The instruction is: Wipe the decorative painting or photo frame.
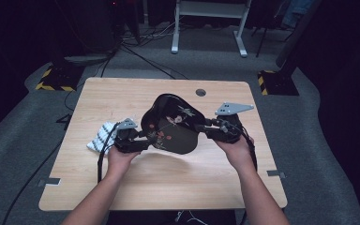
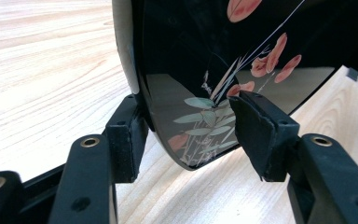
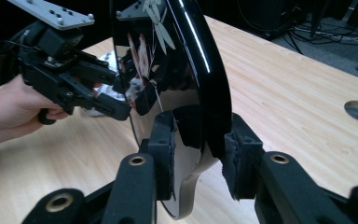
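A black lacquered plate (image 1: 173, 126) with pink flowers and green leaves stands tilted on edge above the wooden table (image 1: 168, 187) and casts a shadow on it. My left gripper (image 1: 145, 139) clasps its lower left rim. In the left gripper view the pads (image 2: 126, 140) sit on either side of the plate (image 2: 191, 56), one on the pale back and one on the painted face. My right gripper (image 1: 201, 127) holds the right rim. In the right gripper view its pads (image 3: 235, 158) press on both sides of the plate (image 3: 168, 70), with the left gripper (image 3: 128, 105) beyond.
A white cloth with dark stripes (image 1: 102, 136) lies on the table just left of my left hand. A round cable hole (image 1: 200, 92) is near the far edge. Behind the table the floor holds cables, a white desk frame (image 1: 206, 28) and stand bases marked with yellow-black tape (image 1: 54, 84).
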`<act>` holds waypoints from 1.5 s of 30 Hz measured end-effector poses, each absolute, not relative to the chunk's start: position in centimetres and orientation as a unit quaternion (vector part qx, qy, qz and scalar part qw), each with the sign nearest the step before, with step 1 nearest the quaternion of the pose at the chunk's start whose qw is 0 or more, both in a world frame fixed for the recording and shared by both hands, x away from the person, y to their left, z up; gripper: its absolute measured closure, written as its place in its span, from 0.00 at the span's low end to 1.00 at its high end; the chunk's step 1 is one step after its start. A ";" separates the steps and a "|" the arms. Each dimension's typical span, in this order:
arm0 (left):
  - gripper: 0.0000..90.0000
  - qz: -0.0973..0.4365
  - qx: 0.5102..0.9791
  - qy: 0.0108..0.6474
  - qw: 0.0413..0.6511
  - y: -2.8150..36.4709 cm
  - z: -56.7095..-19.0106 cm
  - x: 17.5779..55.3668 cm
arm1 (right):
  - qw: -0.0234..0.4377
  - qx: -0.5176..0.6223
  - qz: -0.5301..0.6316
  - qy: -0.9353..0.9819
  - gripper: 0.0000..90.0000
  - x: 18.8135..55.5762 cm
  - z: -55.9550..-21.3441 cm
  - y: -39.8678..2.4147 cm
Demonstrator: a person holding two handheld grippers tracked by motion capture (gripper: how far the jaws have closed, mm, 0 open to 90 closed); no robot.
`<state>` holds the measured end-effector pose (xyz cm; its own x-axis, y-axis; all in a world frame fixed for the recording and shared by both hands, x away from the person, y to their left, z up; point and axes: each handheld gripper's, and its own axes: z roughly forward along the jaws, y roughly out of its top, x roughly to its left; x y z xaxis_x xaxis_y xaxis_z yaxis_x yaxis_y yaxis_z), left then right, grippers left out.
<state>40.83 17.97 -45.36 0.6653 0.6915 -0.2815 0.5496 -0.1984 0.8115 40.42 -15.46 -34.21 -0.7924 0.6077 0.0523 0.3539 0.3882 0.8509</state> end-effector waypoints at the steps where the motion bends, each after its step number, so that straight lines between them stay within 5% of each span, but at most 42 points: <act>1: 0.51 0.073 0.771 0.403 0.489 18.0 -45.4 40.8 | 0.135 0.292 0.469 0.822 0.75 40.4 -34.2 -15.5; 24: 0.52 0.100 0.784 0.419 0.446 16.8 -46.7 40.4 | 0.137 0.268 0.446 0.843 0.67 44.2 -36.7 -15.8; 32: 0.39 0.097 0.792 0.416 0.437 16.6 -46.5 40.4 | 0.139 0.263 0.467 0.832 0.43 44.3 -36.7 -15.7; 36: 0.30 0.111 0.786 0.423 0.437 16.8 -46.1 40.3 | 0.147 0.267 0.484 0.820 0.39 44.0 -36.2 -16.3; 45: 0.27 0.132 0.762 0.433 0.464 19.5 -43.4 38.7 | 0.156 0.275 0.492 0.811 0.36 42.5 -35.1 -18.0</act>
